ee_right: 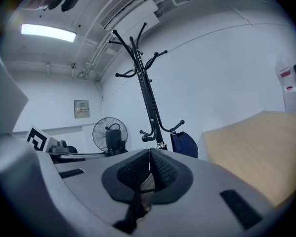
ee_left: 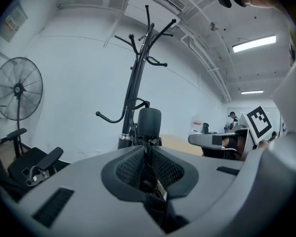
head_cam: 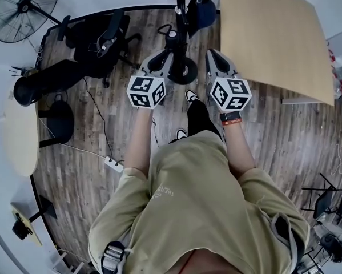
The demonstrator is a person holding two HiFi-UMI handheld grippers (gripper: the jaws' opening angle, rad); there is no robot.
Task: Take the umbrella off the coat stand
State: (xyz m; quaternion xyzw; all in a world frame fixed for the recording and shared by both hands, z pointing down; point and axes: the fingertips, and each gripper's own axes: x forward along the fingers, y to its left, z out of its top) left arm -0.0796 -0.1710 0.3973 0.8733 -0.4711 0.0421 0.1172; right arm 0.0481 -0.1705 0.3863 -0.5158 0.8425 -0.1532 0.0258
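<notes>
Forearms reach forward side by side toward the coat stand (head_cam: 180,4), both bare below the sleeves of an olive shirt, with the marker cubes facing up. The left gripper (head_cam: 164,55) angles in toward the stand's pole, while the right gripper (head_cam: 215,59) points past the stand's right side, close to it but apart from it. Both are held roughly level.

The umbrella (ee_left: 149,122) is a dark folded one. Its rounded handle stands upright directly over the left gripper's tips, in front of the stand and just right of the pole. The left gripper's ribbed pads (ee_left: 130,167) are drawn almost together, with dark umbrella material pinched in the narrow slit between them. From above, the umbrella (head_cam: 172,37) shows only as a small dark knob at the foot of the pole (whether any strap is hooked to the stand cannot be made out).

The right gripper's pads (ee_right: 165,169) meet along a thin line with nothing between them.

Only the right gripper view shows the full height of the stand with a navy bag (ee_right: 185,143) hanging from a low hook on its right. The left gripper view alone shows the grip itself, and a standing fan (ee_left: 18,89) far to the stand's left.
</notes>
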